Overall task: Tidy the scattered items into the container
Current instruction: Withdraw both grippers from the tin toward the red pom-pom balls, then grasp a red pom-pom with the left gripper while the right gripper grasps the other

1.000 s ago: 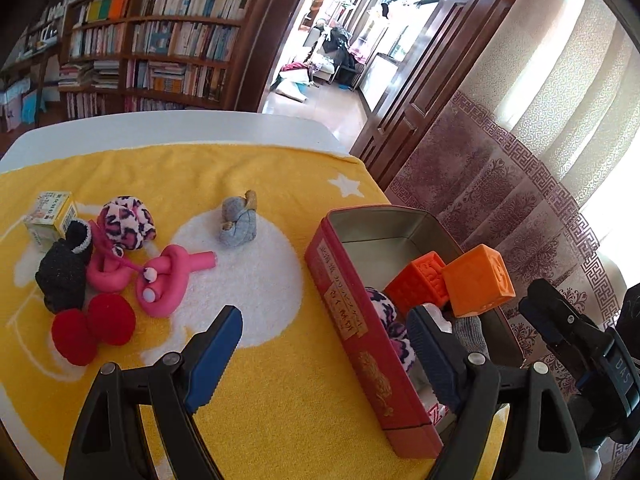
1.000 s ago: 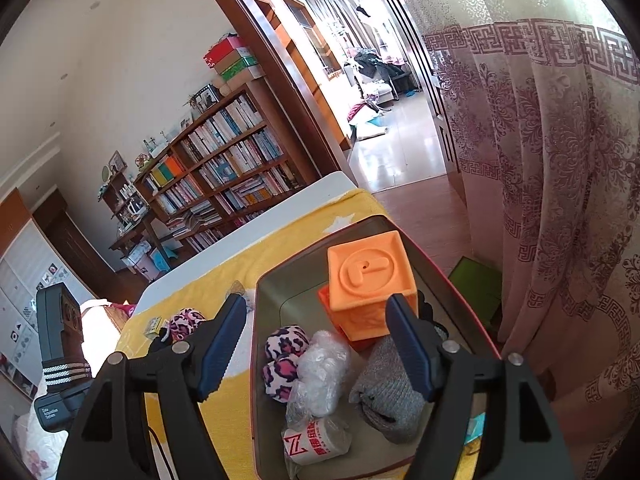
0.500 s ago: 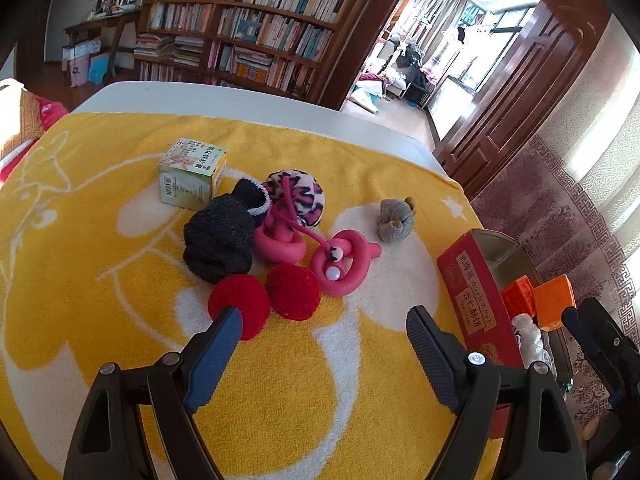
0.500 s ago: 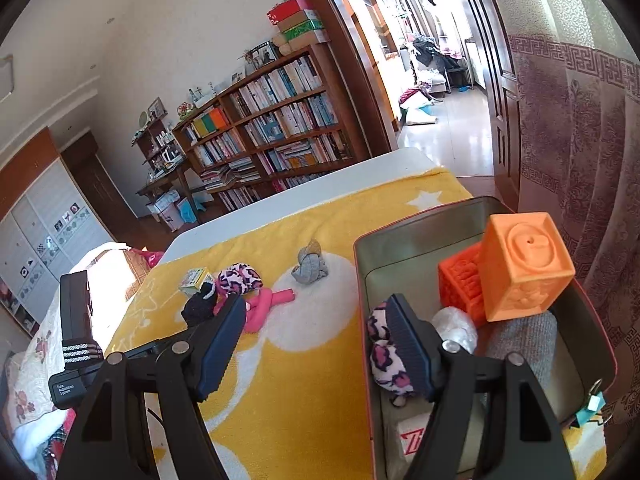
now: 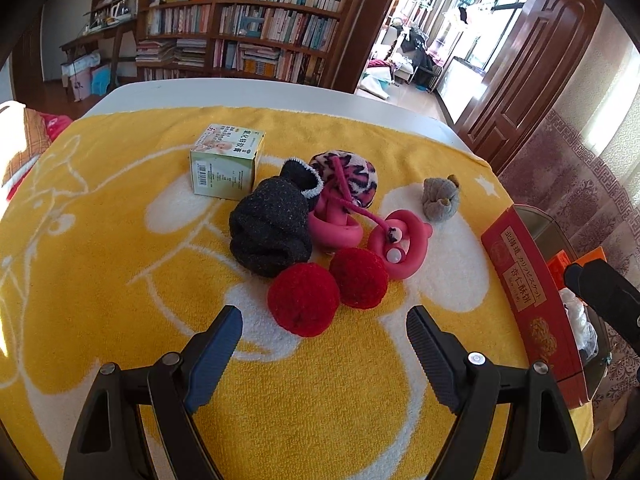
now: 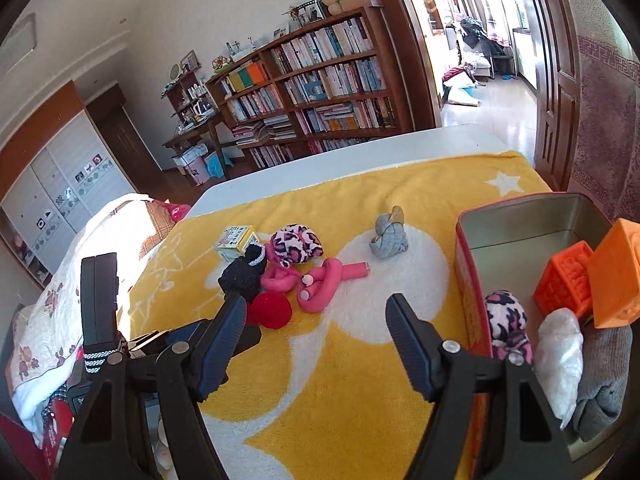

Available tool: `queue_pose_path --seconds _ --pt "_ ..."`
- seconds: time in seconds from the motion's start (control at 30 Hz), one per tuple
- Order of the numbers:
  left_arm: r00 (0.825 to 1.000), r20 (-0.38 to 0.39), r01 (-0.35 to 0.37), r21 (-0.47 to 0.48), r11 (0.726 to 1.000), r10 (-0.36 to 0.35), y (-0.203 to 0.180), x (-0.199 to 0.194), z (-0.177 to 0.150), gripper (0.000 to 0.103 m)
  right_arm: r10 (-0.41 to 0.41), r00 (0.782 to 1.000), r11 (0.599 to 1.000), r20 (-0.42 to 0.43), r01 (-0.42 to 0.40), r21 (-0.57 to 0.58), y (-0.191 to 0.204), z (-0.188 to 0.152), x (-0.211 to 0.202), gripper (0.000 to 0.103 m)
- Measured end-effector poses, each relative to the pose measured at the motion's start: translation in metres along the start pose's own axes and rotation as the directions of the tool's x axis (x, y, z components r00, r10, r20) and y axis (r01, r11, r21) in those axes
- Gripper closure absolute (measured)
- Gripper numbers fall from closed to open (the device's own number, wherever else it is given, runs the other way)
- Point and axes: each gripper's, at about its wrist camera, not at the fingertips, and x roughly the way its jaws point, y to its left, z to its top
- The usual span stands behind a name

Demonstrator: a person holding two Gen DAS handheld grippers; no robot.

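Note:
A heap of items lies on the yellow towel: two red pompoms (image 5: 304,302), a black sock (image 5: 272,232), a pink rubber toy (image 5: 396,242), a pink leopard sock ball (image 5: 352,174), a green-white carton (image 5: 226,164) and a grey sock (image 5: 440,198). My left gripper (image 5: 322,336) is open and empty, just in front of the red pompoms. The red tin (image 6: 468,264) at the right holds two orange cubes (image 6: 612,276), a leopard sock ball, a white bag and a grey sock. My right gripper (image 6: 316,318) is open and empty, over the towel left of the tin.
The yellow towel (image 5: 100,240) covers a white table (image 5: 240,94). A bookshelf (image 5: 248,32) and a doorway stand behind. A patterned curtain (image 5: 568,168) hangs to the right of the tin. A bed with a floral quilt (image 6: 60,300) lies at the left.
My left gripper swung left from the tin toward the heap and now faces the red pompoms. My right gripper, open and empty throughout, has moved left away from the tin.

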Motion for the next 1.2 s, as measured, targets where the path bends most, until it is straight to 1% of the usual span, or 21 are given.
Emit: queue_pose_path --seconds 0.23,0.27,0.33,0.4,0.47,0.5,0.63,0.83,0.97,1.13,1.2 --pt "0.999 -0.007 0.037 0.011 0.999 -0.037 0.005 0.014 0.005 0.017 -0.006 0.999 1.000 -0.031 0.006 0.003 0.001 -0.002 0.013 0.027" --pt "0.999 -0.008 0.040 0.015 0.999 -0.039 0.006 0.016 0.005 0.019 -0.009 0.999 1.000 -0.034 0.009 0.003 0.001 -0.002 0.014 0.027" --pt "0.998 -0.025 0.050 0.027 0.998 -0.049 0.007 0.019 0.003 0.051 -0.016 0.999 1.000 -0.040 0.016 0.000 0.000 -0.002 0.017 0.027" --pt "0.998 -0.025 0.061 0.026 0.998 -0.061 0.009 0.018 0.002 0.051 -0.020 0.999 1.000 -0.047 0.020 -0.001 0.000 -0.002 0.020 0.027" --pt "0.998 -0.017 0.068 0.027 0.997 -0.068 0.011 0.014 0.001 0.064 -0.023 0.998 1.000 -0.055 0.023 -0.005 0.002 -0.003 0.024 0.027" --pt "0.997 -0.013 0.078 0.021 0.997 -0.077 0.013 0.012 0.000 0.067 -0.024 0.998 1.000 -0.060 0.024 -0.007 0.003 -0.003 0.026 0.027" --pt "0.995 0.017 0.096 0.001 0.995 -0.096 0.020 0.001 -0.002 0.067 -0.018 0.996 1.000 -0.087 0.017 -0.018 0.008 -0.004 0.036 0.027" --pt "0.992 0.052 0.117 -0.025 0.993 -0.116 0.032 -0.014 -0.006 0.067 -0.007 0.988 1.000 -0.153 0.005 -0.008 0.015 -0.004 0.062 0.027" --pt "0.993 0.074 0.094 -0.059 0.994 -0.089 0.047 -0.019 -0.007 0.067 -0.011 0.984 1.000 -0.180 0.007 -0.022 0.025 -0.004 0.077 0.027" --pt "0.992 0.096 0.088 -0.108 0.990 -0.078 0.065 -0.025 -0.008 0.067 -0.014 0.978 0.999 -0.209 0.003 -0.054 0.041 -0.006 0.094 0.027" --pt "0.991 0.113 0.083 -0.121 0.989 -0.069 0.069 -0.029 -0.008 0.067 -0.015 0.975 0.998 -0.221 0.000 -0.068 0.046 -0.008 0.101 0.030"
